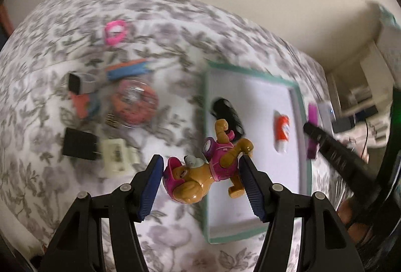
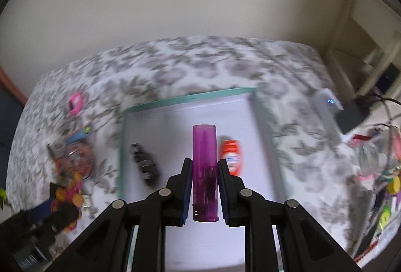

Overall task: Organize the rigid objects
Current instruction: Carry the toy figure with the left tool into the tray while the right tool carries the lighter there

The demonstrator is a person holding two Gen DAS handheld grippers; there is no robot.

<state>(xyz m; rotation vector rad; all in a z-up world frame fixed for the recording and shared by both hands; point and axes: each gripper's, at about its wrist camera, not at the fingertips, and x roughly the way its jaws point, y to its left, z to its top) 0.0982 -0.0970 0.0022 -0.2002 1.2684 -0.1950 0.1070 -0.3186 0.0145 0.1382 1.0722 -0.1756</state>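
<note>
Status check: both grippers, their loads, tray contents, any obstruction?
Left gripper shut on toy dog. Right gripper shut on purple lighter, over tray. Tray holds black item and orange tube. Nothing blocking.

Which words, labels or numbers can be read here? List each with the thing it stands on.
None can be read.
Orange tube: white label with print, too blurred.
White plug: dark marking, too blurred.
Power bank: blue lit display, unreadable.
Black thing in the tray: pale marks, too blurred.
</note>
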